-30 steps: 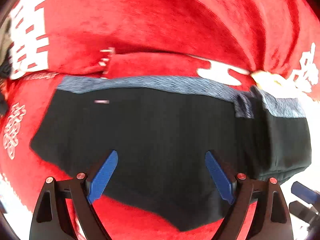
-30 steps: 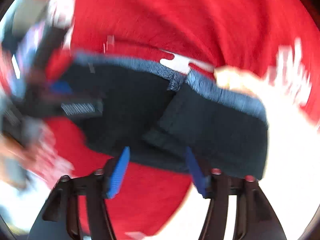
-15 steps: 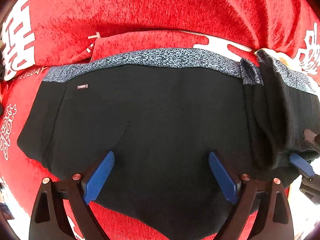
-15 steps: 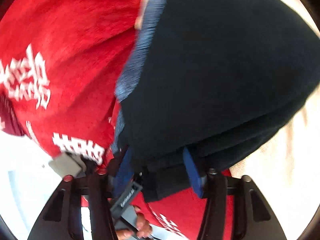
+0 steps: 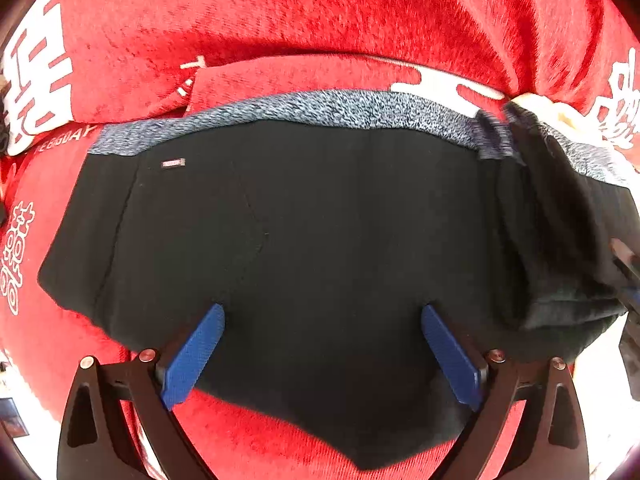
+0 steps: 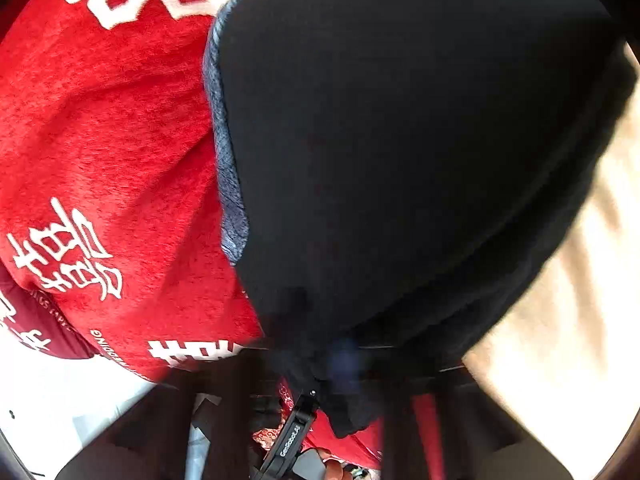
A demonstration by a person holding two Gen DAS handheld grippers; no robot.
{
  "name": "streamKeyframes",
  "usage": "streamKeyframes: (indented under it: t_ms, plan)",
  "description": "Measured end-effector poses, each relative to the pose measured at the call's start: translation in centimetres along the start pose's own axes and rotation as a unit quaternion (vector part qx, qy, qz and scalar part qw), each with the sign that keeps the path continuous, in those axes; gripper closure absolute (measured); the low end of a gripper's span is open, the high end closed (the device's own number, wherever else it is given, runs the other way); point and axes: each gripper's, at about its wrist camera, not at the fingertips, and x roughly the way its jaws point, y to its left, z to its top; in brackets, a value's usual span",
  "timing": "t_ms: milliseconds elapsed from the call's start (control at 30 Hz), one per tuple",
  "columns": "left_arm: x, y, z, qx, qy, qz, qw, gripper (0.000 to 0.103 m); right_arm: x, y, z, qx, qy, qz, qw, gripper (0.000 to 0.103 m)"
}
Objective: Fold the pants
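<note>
Two layers at least are stacked at the end of the pants (image 5: pixel 320 232) my right gripper (image 6: pixel 344 360) has bunched, so that end is thicker and will drag more than the flat middle. The garment lies spread on a red blanket (image 5: pixel 280 20) directly ahead of my left gripper (image 5: pixel 322 320), grey waistband (image 5: pixel 320 106) along the far edge, hem closest to me.

My left fingers are spread wide and hover over the black cloth without pinching anything. On my right the picture is smeared; I think the fingers have closed on a fold of the fabric just at their tips, but I cannot tell for sure.

The cloth looks soft, light and limp, a knit that will sag and slide rather than hold a crease. I judge the waistband the best hold, since its doubled band is firmer. A grip on the hem corner beside my left fingertip would also serve, provided I catch both layers.
</note>
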Motion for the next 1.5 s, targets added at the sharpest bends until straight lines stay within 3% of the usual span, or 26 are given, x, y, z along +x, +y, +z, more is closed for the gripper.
streamKeyframes:
  t_ms: [67, 167, 267, 300, 367, 433, 467, 533, 600, 667, 700, 767, 867, 933, 1000, 1067, 1100, 1133, 1200, 1233, 1300, 1367, 1500]
  plan:
    - [-0.4, 0.2, -0.5, 0.003, -0.004, 0.001, 1.0000, 0.004, -0.5, 1.7, -0.9, -0.041, 0.016, 0.013, 0.999, 0.098]
    - [-0.3, 0.1, -1.0, 0.000, 0.008, 0.005, 1.0000, 0.004, -0.7, 3.4, -2.8, -0.114, 0.049, -0.037, 0.992, 0.098]
    - [-1.5, -0.3, -0.7, 0.012, 0.001, 0.019, 0.9997, 0.004, 1.6, 1.9, -2.8, -0.148, 0.072, -0.130, 0.978, 0.098]
    - [-2.0, -0.4, -0.6, 0.020, -0.007, 0.025, 0.9995, 0.004, 2.0, 1.8, -2.7, -0.150, 0.078, -0.131, 0.977, 0.098]
    - [-3.3, -0.7, -0.2, 0.027, -0.016, 0.028, 0.9991, 0.004, 1.4, 2.5, -2.5, -0.157, 0.099, -0.132, 0.974, 0.089]
    - [-4.3, -0.9, 0.9, 0.024, -0.021, 0.023, 0.9992, 0.004, 0.1, 4.6, -3.1, -0.207, 0.144, -0.148, 0.956, 0.060]
    - [-4.8, -1.1, 1.4, 0.024, -0.025, 0.019, 0.9992, 0.004, -1.3, 5.9, -3.3, -0.243, 0.158, -0.137, 0.947, 0.057]
    - [-5.9, -2.5, 2.5, 0.026, -0.038, 0.004, 0.9989, 0.004, -4.1, 8.6, -2.3, -0.311, 0.147, -0.125, 0.930, 0.057]
    - [-6.4, -4.8, 3.9, 0.035, -0.050, -0.016, 0.9980, 0.004, -6.8, 10.2, 0.9, -0.352, 0.091, -0.135, 0.922, 0.057]
    - [-6.2, -7.7, 5.1, 0.047, -0.058, -0.041, 0.9963, 0.004, -8.5, 9.6, 6.3, -0.335, 0.039, -0.161, 0.927, 0.057]
    - [-5.9, -9.1, 5.6, 0.054, -0.062, -0.051, 0.9954, 0.004, -8.5, 9.1, 8.8, -0.312, 0.030, -0.170, 0.934, 0.057]
    - [-4.6, -12.0, 6.6, 0.068, -0.063, -0.064, 0.9936, 0.004, -7.7, 6.8, 13.2, -0.257, 0.048, -0.137, 0.955, 0.057]
    - [-2.7, -14.7, 7.2, 0.077, -0.045, -0.071, 0.9935, 0.004, -4.5, 4.3, 15.6, -0.213, 0.109, -0.101, 0.966, 0.058]
    - [-2.2, -15.2, 7.0, 0.079, -0.042, -0.064, 0.9939, 0.004, -3.1, 3.7, 15.5, -0.197, 0.121, -0.097, 0.968, 0.068]
    - [-0.7, -14.7, 6.5, 0.085, -0.032, -0.033, 0.9954, 0.004, -3.2, 5.1, 14.6, -0.199, 0.131, -0.072, 0.969, 0.072]
    - [1.9, -13.3, 5.8, 0.067, 0.011, -0.024, 0.9974, 0.000, -3.3, 7.6, 12.9, -0.249, 0.142, -0.079, 0.955, 0.073]
    - [2.5, -12.3, 5.7, 0.035, 0.019, -0.050, 0.9979, 0.000, -3.4, 8.3, 12.5, -0.284, 0.144, -0.099, 0.943, 0.073]
    - [2.7, -11.7, 5.7, 0.012, 0.022, -0.064, 0.9976, 0.000, -3.5, 8.7, 12.1, -0.325, 0.135, -0.148, 0.924, 0.074]
    - [2.4, -12.4, 5.8, 0.034, 0.016, -0.043, 0.9984, 0.000, -2.3, 8.5, 12.2, -0.386, 0.116, -0.242, 0.882, 0.074]
    - [2.3, -12.6, 5.8, 0.039, 0.013, -0.035, 0.9985, 0.000, -1.8, 8.2, 12.4, -0.387, 0.120, -0.247, 0.880, 0.074]
    - [2.1, -12.6, 5.9, 0.039, 0.017, -0.031, 0.9986, 0.000, -1.6, 7.9, 12.6, -0.366, 0.113, -0.248, 0.890, 0.074]
    - [1.9, -12.3, 6.1, 0.030, 0.028, -0.028, 0.9988, 0.000, -2.3, 8.3, 12.1, -0.361, 0.101, -0.255, 0.891, 0.069]
    - [1.3, -11.3, 5.9, 0.023, 0.042, -0.008, 0.9988, 0.000, -4.3, 10.5, 9.0, -0.401, 0.077, -0.291, 0.865, 0.067]
